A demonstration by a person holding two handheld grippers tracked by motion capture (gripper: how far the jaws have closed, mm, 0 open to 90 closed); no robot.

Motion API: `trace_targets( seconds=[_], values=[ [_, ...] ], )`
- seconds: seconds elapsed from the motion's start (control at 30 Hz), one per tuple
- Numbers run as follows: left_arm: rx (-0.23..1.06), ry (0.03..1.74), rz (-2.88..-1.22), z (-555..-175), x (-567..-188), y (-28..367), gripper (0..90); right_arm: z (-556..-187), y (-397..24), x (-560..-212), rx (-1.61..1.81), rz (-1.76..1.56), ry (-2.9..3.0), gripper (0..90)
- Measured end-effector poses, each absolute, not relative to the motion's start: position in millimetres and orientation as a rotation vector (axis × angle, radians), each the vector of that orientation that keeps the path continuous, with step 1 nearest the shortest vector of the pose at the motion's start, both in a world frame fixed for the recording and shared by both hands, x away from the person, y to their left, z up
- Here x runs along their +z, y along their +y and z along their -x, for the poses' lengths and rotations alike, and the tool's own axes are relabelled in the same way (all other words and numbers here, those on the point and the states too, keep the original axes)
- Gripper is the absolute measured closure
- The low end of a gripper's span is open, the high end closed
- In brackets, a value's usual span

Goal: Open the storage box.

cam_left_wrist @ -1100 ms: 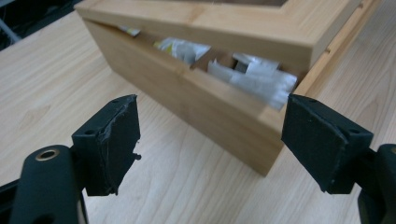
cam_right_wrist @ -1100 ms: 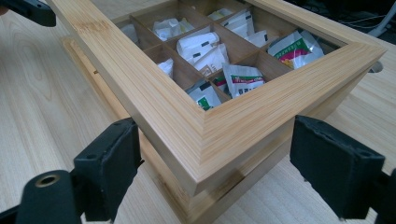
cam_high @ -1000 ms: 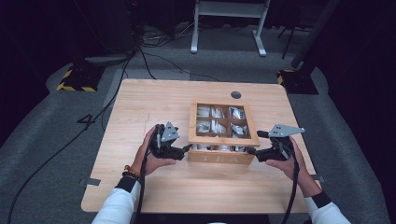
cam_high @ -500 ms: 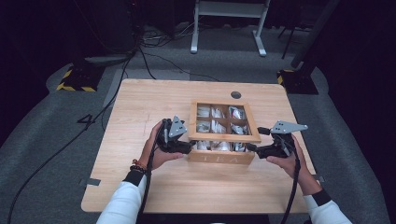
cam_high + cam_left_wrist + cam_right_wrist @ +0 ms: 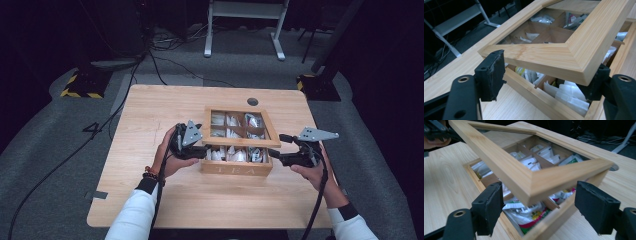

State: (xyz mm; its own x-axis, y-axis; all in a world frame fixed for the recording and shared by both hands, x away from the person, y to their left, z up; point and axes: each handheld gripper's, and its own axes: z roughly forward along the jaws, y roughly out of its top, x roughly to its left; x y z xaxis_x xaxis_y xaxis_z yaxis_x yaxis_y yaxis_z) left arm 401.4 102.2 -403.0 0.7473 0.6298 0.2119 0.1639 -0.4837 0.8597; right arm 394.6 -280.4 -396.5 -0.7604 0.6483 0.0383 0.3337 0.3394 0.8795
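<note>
A: Two hands enter from the near table (image 5: 150, 210) edge, forearms in white sleeves. Status of the left gripper (image 5: 196, 150)?

B: Left hand (image 5: 167, 155) holds it level, pointing right at the near left corner of the lid (image 5: 240, 141). In the left gripper view that corner sits between the jaws; the jaws have just been closing. One pad touches the corner's underside, the other stands just beside the lid's edge. Full clamping: cannot tell.

A: Right gripper (image 5: 280, 147)?

B: Right hand (image 5: 312, 167) holds it level, pointing left at the near right corner. The jaws have just been closing, yet in the right gripper view both pads (image 5: 596, 206) stand apart from the wood, the corner between them.

A: Lid position?

B: Raised at its near edge, tilted above the box (image 5: 237, 167). Sachets (image 5: 526, 213) fill the compartments. The box sits mid-table, beyond it a round hole (image 5: 252, 101).
</note>
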Motion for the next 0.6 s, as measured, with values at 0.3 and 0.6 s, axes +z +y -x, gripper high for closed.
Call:
trace_targets(
  seconds=[0.3,0.6],
  values=[
    [0.632,0.59,-1.99,-407.2,-391.1,102.5,38.6,-395.2,-319.2,-414.8,1.242,-0.912,2.237,25.5],
    [0.599,0.587,-1.983,-414.1,-381.5,103.5,40.5,-395.3,-326.2,-436.9,1.191,-0.906,2.308,25.5]
  ],
)
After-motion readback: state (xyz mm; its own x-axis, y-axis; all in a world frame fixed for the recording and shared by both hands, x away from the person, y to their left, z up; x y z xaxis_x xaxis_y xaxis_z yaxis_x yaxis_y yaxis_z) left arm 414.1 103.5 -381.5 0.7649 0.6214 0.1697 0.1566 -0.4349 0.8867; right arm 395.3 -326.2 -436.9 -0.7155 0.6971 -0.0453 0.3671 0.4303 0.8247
